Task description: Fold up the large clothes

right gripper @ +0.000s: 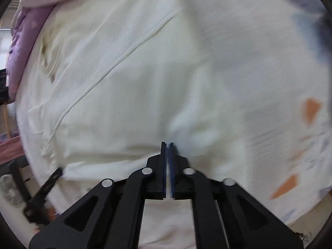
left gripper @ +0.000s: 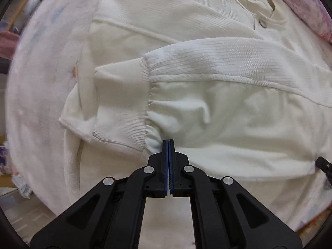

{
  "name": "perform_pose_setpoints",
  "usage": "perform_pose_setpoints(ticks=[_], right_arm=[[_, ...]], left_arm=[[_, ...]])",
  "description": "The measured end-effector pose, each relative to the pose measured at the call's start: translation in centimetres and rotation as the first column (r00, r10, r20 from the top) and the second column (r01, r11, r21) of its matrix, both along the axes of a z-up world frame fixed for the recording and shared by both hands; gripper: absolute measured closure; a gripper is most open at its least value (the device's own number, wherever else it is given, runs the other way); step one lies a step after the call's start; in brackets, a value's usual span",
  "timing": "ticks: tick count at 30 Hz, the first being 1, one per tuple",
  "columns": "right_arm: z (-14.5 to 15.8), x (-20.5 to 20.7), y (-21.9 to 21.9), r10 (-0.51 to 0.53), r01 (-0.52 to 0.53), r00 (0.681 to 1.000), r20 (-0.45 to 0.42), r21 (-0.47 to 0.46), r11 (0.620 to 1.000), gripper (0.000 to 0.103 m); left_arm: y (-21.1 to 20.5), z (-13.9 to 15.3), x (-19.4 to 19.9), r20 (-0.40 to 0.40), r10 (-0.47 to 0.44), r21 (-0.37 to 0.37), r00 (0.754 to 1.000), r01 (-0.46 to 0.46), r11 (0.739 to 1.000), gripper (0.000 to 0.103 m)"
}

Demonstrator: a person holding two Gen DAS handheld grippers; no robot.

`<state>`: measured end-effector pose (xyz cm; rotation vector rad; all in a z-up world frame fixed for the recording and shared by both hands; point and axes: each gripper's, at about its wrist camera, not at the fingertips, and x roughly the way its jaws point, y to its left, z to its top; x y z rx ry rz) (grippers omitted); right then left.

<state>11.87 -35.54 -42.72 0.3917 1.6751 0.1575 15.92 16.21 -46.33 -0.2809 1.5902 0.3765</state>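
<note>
Left wrist view: my left hand-held gripper [left gripper: 168, 143] points down at a cream sweater [left gripper: 207, 108] spread flat on a white patterned bed sheet [left gripper: 37, 103]. Its jaws are fully together, blue pads meeting, and the tips sit on the gathered fabric just beside the ribbed cuff [left gripper: 122, 103] of a sleeve [left gripper: 217, 62] folded across the body of the garment. Whether cloth is pinched between the pads I cannot tell; none shows between them. The sleeve runs from the right edge of the view to the cuff at centre left. A small button [left gripper: 263, 23] marks the neck opening at upper right, close to a pink-purple quilt [left gripper: 307, 6] that lies along the far edge of the sheet. The tip of my right hand-held gripper [left gripper: 324, 166] appears at the right edge, at the sweater's lower border.

Right wrist view, blurred: my right hand-held gripper [right gripper: 168, 144] points steeply down with its jaws nearly together, only a thin slit between the pads. The tips meet the sweater [right gripper: 124, 93] near its lower edge; a grip on cloth cannot be confirmed. A raised seam [right gripper: 108, 70] runs diagonally across the fabric. The quilt [right gripper: 22, 47] lies at upper left, and the sheet [right gripper: 280, 124] with orange marks extends to the right. The left hand-held gripper [right gripper: 44, 188] enters at lower left.
</note>
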Motion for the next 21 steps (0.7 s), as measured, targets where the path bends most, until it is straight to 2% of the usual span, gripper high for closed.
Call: perform_pose_setpoints(ticks=[2,4,6,8,9,10,11,12,16,18,20,21], right_arm=[[-0.6,-0.1,-1.6,-0.010,0.010,1.000,-0.027,-0.009,1.000,0.100],[-1.2,-0.1,-1.7,0.044,-0.045,0.998,-0.039,-0.040,0.998,0.100],[-0.5,-0.2,-1.7,0.039,-0.042,0.998,-0.054,-0.060,0.997,0.098],[1.1,-0.2,-0.5,0.019,-0.020,0.999,-0.028,-0.044,0.999,0.089],[2.4,-0.3,-0.6,0.009,-0.009,1.000,-0.004,-0.042,0.999,0.076],[3.4,-0.4,-0.6,0.004,-0.004,1.000,0.008,-0.043,0.999,0.057],[4.8,-0.6,-0.7,-0.001,0.002,1.000,0.026,-0.036,0.999,0.047],[6.1,-0.9,-0.7,-0.005,0.006,0.999,0.044,-0.021,1.000,0.036],[10.2,-2.4,-0.3,-0.015,0.015,0.997,0.074,0.006,1.000,0.022],[11.9,-3.3,0.0,-0.036,0.031,0.995,0.088,0.050,0.998,0.017],[14.2,-4.2,1.1,-0.042,0.036,0.993,0.108,0.057,0.998,0.016],[15.4,-4.8,1.3,-0.042,0.035,0.992,0.121,0.060,0.998,0.014]], left_arm=[[0.6,0.5,-0.1,-0.005,-0.008,-0.016,1.000,0.008,1.000,0.101],[0.3,1.2,0.4,-0.020,-0.033,0.019,0.999,0.033,0.999,0.101],[-0.4,2.4,0.7,-0.018,-0.059,0.025,0.998,0.060,0.998,0.098],[-0.5,3.9,0.8,0.002,-0.055,0.005,0.999,0.054,0.999,0.094],[-0.7,4.8,0.7,0.006,-0.056,0.001,0.998,0.056,0.998,0.091],[-0.7,5.5,0.7,0.009,-0.060,0.010,0.998,0.060,0.998,0.084],[-0.6,6.6,0.7,0.011,-0.067,0.023,0.998,0.066,0.998,0.078],[-0.8,7.3,0.5,0.017,-0.073,0.026,0.997,0.073,0.997,0.077],[-1.8,11.0,-1.6,0.047,-0.078,0.016,0.996,0.077,0.997,0.061],[-2.5,13.2,-1.9,0.063,-0.080,0.018,0.995,0.079,0.997,0.056],[-2.5,15.2,-2.8,0.077,-0.076,0.010,0.994,0.076,0.997,0.049],[-2.4,16.5,-3.4,0.090,-0.075,0.009,0.993,0.075,0.997,0.049]])
